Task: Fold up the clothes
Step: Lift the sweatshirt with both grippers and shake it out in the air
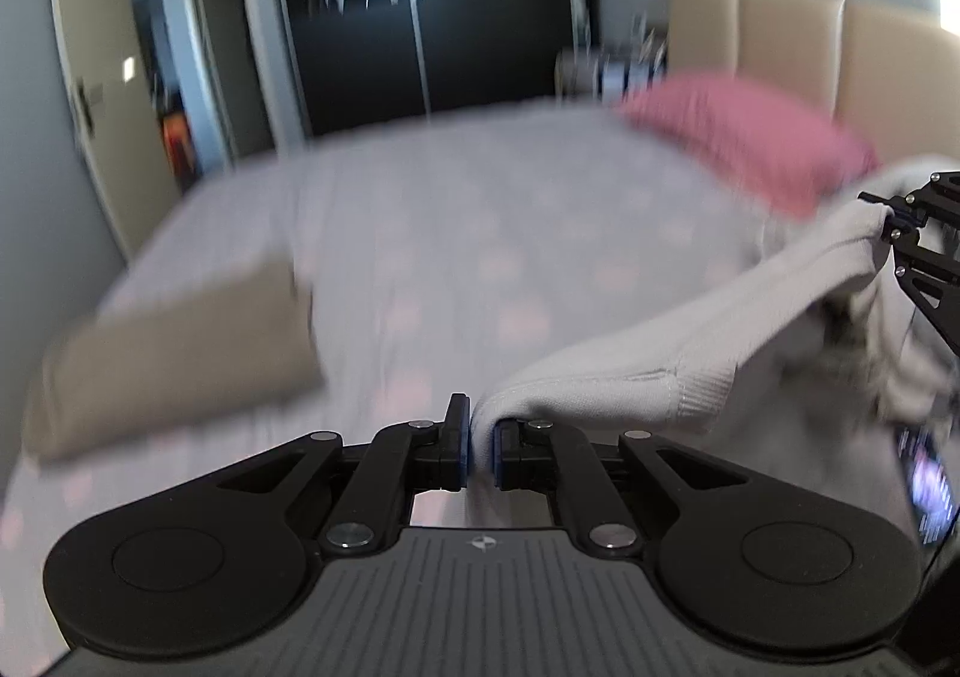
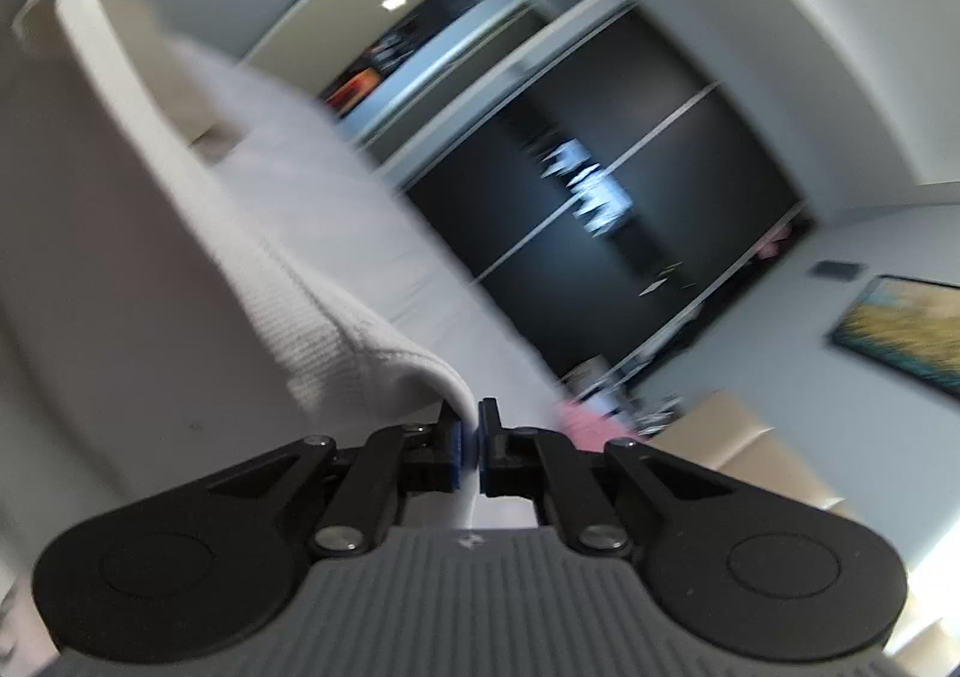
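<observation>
Pale ribbed-hem garment (image 1: pixel 630 359) stretched taut, pinched by left gripper (image 1: pixel 480 443), right gripper (image 2: pixel 470 449)

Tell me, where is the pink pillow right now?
In the left wrist view the pink pillow lies on the far right of the bed, right against the beige headboard, just behind the white garment held up by both grippers.

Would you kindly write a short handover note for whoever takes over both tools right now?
Left tool: shut on the white garment at one edge.
Right tool: shut on the same garment's ribbed edge.
The garment hangs stretched between the two tools above the bed; a folded beige item lies on the bed to the left, a pink pillow near the headboard.
Done: garment picked up. Left: lay it flat and fold it.
</observation>
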The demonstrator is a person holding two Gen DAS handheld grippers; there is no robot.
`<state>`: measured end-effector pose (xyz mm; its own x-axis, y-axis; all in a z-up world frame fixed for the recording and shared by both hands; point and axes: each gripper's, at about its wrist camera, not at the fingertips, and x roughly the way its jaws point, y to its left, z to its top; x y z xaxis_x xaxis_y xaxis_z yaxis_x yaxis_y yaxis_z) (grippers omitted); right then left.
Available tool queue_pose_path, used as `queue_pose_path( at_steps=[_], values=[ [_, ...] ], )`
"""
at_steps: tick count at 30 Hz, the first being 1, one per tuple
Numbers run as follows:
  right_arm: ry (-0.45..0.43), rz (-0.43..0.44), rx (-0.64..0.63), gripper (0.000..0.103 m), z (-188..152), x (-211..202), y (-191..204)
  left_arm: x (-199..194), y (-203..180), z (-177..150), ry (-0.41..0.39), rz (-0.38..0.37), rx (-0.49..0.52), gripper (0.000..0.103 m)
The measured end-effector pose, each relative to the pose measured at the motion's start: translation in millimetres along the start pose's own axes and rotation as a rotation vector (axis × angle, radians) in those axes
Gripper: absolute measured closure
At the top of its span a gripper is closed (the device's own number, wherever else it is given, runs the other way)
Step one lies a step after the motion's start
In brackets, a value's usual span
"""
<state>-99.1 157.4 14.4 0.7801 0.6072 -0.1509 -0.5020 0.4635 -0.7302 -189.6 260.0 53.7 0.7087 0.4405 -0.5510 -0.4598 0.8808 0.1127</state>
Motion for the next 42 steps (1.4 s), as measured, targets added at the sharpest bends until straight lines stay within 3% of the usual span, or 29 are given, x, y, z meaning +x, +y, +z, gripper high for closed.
queue_pose_path(
  at_steps=[7,14,22,28,30,33,37,42],
  values=[
    [-0.134,-0.194,0.129,0.098,74.3,-30.0,-80.6,-63.1,19.6,80.9,-0.272,-0.040,-0.083,0.098],
    [-0.313,-0.334,0.233,0.098,124.8,-87.5,-140.4,-140.4,23.2,124.0,-0.540,-0.076,-0.103,0.099],
    [-0.435,-0.358,0.352,0.098,132.3,-173.7,-177.8,-209.3,17.0,121.7,-0.775,-0.106,-0.098,0.099],
    [-0.545,-0.340,0.413,0.097,145.2,-221.9,-185.2,-245.3,11.5,119.9,-0.924,-0.065,-0.109,0.099],
    [-0.563,-0.293,0.442,0.097,152.4,-226.9,-189.4,-251.3,11.4,127.2,-0.936,-0.041,-0.107,0.099],
    [-0.529,-0.218,0.450,0.097,156.7,-210.6,-184.8,-242.4,15.0,140.4,-0.867,-0.001,-0.093,0.099],
    [-0.430,-0.110,0.469,0.097,148.0,-169.6,-168.4,-193.1,30.7,148.5,-0.708,0.029,-0.131,0.099],
    [-0.226,0.034,0.499,0.097,120.4,-99.6,-127.2,-104.9,35.4,141.0,-0.481,0.085,-0.118,0.099]
  ],
)
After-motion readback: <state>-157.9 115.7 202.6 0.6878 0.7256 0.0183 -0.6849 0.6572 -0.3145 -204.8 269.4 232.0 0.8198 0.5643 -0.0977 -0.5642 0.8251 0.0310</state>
